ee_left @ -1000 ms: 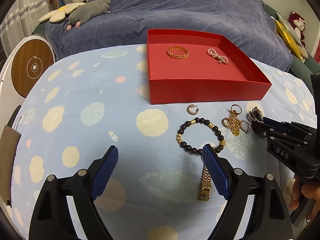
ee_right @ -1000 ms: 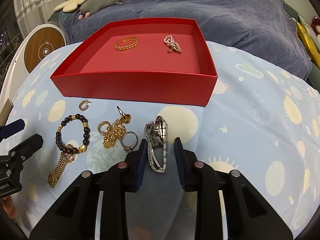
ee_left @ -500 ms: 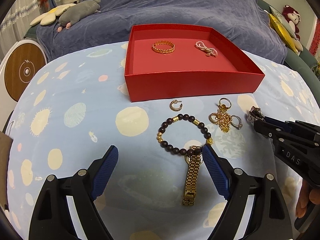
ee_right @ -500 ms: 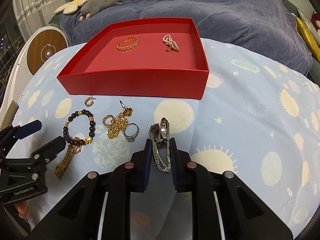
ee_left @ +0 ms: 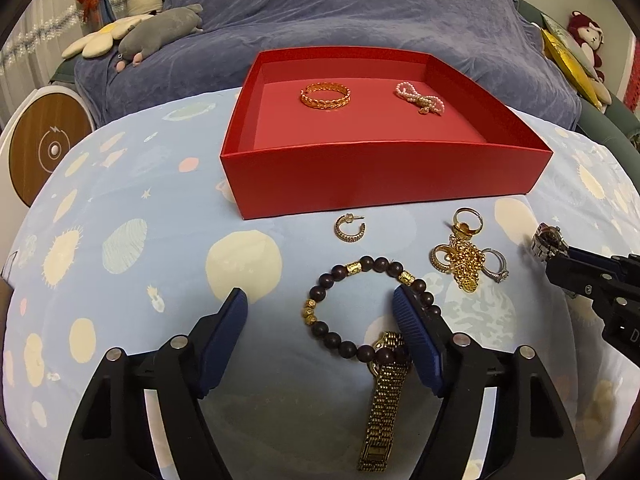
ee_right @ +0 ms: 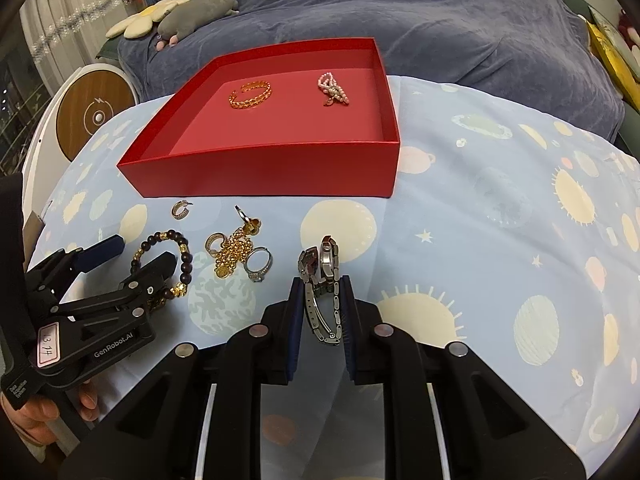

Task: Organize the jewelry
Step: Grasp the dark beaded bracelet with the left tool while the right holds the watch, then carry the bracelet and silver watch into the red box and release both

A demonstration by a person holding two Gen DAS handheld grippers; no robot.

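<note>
Blue-grey bedding (ee_left: 360, 4) behind, plush toys (ee_left: 160, 32) at its left end, a round wood-faced device (ee_left: 48, 144) at far left. Nearer, a pale blue cloth (ee_right: 500, 220) printed with suns and planets, bearing a shallow red box (ee_left: 384, 178) with a gold chain bangle (ee_left: 326, 96) and a pearl bracelet (ee_left: 418, 98) side by side on its floor.

On the cloth just before the box: a small gold hoop earring (ee_left: 351, 229), a dark bead bracelet (ee_left: 368, 312), a gold watch (ee_left: 384, 400) with its band running toward the camera and its upper end touching the beads, and a tangle of gold chain and rings (ee_left: 464, 256).

Silver watch (ee_right: 322, 280) clamped between the nearly closed blue pads of the right gripper (ee_right: 320, 298), long axis running away from the camera toward the box, case end up and forward, band hanging down between the fingers, low over the cloth right of the tangle.

Left gripper (ee_left: 320, 304) low over the cloth, fingers spread wide, right fingertip (ee_left: 408, 312) over the bead bracelet, holding nothing.
</note>
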